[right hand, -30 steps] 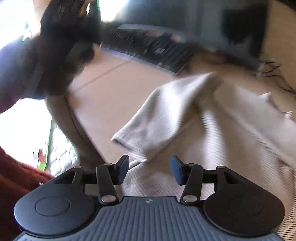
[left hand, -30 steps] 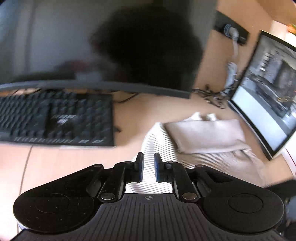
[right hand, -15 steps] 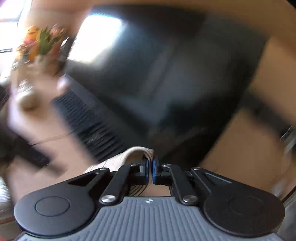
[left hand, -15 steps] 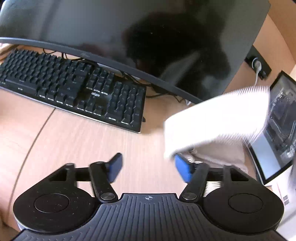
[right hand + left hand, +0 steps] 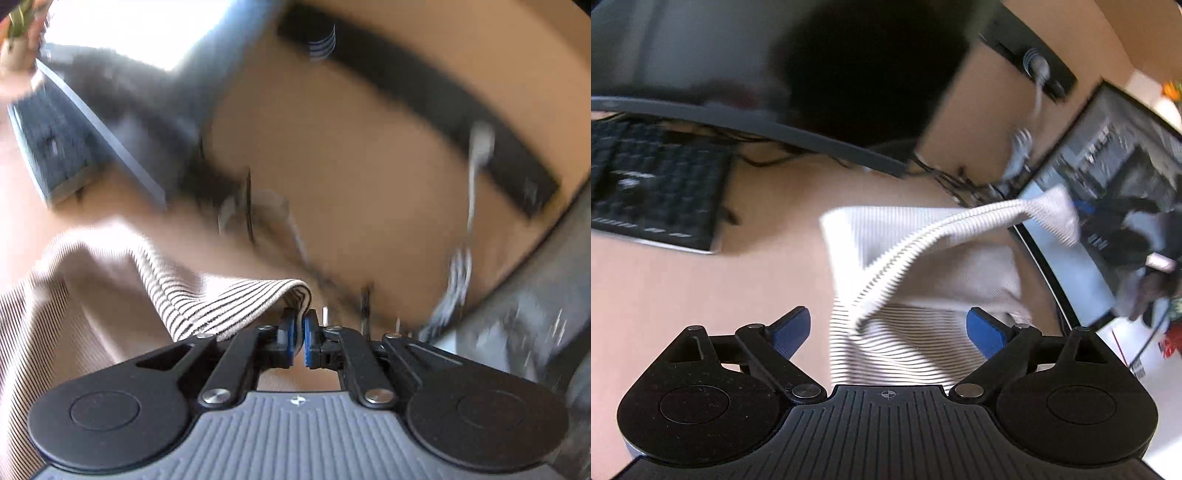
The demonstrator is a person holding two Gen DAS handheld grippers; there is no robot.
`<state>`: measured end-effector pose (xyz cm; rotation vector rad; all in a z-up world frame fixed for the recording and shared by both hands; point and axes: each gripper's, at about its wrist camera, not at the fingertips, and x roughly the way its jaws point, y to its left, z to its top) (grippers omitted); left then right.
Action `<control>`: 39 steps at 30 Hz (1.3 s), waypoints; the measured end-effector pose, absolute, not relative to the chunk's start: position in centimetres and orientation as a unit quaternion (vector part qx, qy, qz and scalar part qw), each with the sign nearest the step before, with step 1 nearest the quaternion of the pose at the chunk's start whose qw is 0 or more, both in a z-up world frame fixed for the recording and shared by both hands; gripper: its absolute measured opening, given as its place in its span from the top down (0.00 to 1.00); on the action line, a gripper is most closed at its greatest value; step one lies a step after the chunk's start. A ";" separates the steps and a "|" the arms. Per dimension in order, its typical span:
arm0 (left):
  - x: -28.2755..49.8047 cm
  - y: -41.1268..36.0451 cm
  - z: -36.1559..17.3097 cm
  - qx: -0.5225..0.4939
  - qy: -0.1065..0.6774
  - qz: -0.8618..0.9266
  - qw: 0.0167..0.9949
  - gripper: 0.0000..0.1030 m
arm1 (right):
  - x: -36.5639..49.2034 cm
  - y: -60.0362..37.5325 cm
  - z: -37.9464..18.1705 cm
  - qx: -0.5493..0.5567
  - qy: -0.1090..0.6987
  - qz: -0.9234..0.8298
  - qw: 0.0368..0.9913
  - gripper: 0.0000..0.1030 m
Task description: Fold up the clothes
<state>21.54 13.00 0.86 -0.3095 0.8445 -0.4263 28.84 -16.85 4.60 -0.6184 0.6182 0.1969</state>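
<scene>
Off past my left fingertips sits the keyboard (image 5: 653, 188), well clear of the work. My left gripper (image 5: 888, 332) has just been opening and now stands wide, pads touching nothing, the striped garment (image 5: 905, 332) lying on the desk (image 5: 701, 288) between and beyond them; I judge I let go so the other side can carry the fold. My right gripper (image 5: 300, 334) is clamped on the garment's lifted corner (image 5: 291, 291), raised so the cloth can swing over.
</scene>
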 end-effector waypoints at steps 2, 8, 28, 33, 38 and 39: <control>21.9 10.9 0.9 -0.128 0.413 -0.219 0.875 0.07 | 29.3 -18.4 2.4 -0.306 0.327 0.083 0.890 0.94; 22.8 5.8 0.7 -0.076 0.435 -0.257 0.860 0.04 | 27.0 -21.3 -0.8 -0.277 0.364 0.048 0.888 0.68; 25.1 4.4 0.9 -0.077 0.425 -0.203 0.879 0.01 | 28.3 -21.7 -1.9 0.067 0.357 0.096 0.927 0.92; 25.7 4.6 0.8 -0.100 0.409 -0.218 0.880 0.00 | 28.1 -23.4 -0.3 0.041 0.333 0.076 0.939 0.94; 27.1 4.1 -2.3 -0.100 0.456 -0.208 0.859 0.00 | 27.8 -24.0 -4.6 0.028 0.379 0.049 0.924 0.94; 27.1 4.0 -2.8 -0.095 0.462 -0.208 0.857 0.00 | 27.5 -23.9 -5.1 0.020 0.376 0.047 0.925 0.94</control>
